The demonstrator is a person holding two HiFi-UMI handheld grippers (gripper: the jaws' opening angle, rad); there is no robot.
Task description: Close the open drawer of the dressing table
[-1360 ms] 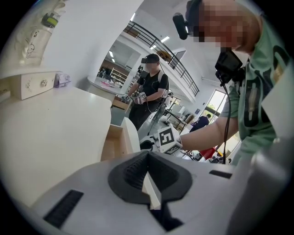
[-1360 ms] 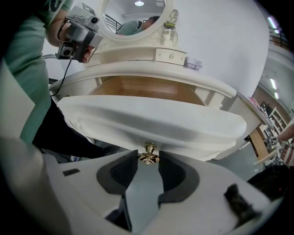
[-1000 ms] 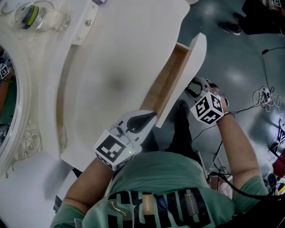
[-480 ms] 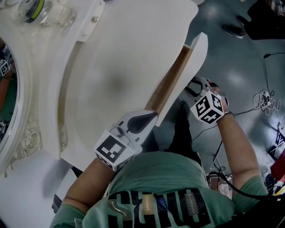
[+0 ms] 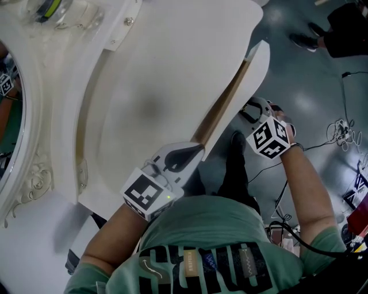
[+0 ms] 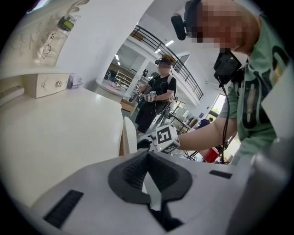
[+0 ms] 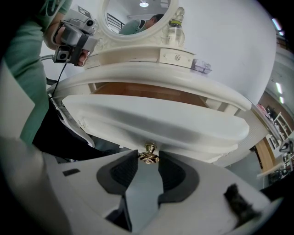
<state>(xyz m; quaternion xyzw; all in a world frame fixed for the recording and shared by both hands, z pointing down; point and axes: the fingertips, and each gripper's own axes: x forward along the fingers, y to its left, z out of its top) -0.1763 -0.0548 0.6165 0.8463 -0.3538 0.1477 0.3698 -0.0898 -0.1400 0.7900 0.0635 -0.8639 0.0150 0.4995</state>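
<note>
Cream wooden dressing-table drawer (image 5: 257, 80): slightly ajar, at 3 o'clock edge of white surface (image 5: 161, 86). Right gripper (image 7: 148, 159): jaws grasping the drawer's brass knob (image 7: 149, 153). Left gripper (image 6: 147, 155): 6 o'clock edge, jaws clenched, empty.

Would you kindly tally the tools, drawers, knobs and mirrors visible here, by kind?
tools: 2 (left tool, right tool)
open drawer: 1
brass knob: 1
mirror: 1
total: 5
</note>
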